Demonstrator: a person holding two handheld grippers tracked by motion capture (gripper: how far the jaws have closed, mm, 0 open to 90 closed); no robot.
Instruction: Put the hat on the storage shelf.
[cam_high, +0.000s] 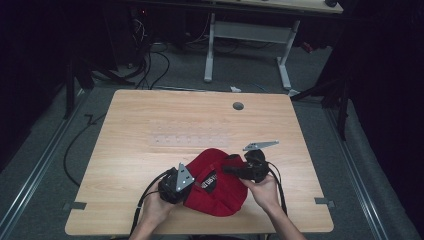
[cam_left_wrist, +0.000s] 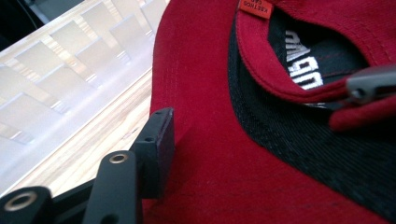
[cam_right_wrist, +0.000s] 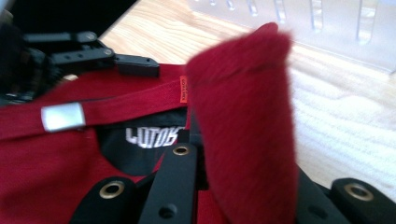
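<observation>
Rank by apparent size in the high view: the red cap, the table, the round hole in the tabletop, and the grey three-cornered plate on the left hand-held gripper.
1. table
2. red cap
3. grey three-cornered plate, which sits nearer the camera, so it is slightly flattered
4. round hole

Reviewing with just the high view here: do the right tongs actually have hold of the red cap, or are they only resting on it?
Observer: They hold it. In the right gripper view the right tongs are shut on an upright fold of the red cap.
Operator: And the left tongs?
Observer: In the left gripper view one finger lies against the cap's red edge. Whether the tongs pinch it, I cannot tell.
Operator: Anything notable on the cap's back?
Observer: A silver buckle sits on the strap, and an orange tag is sewn in above the black lining.
</observation>
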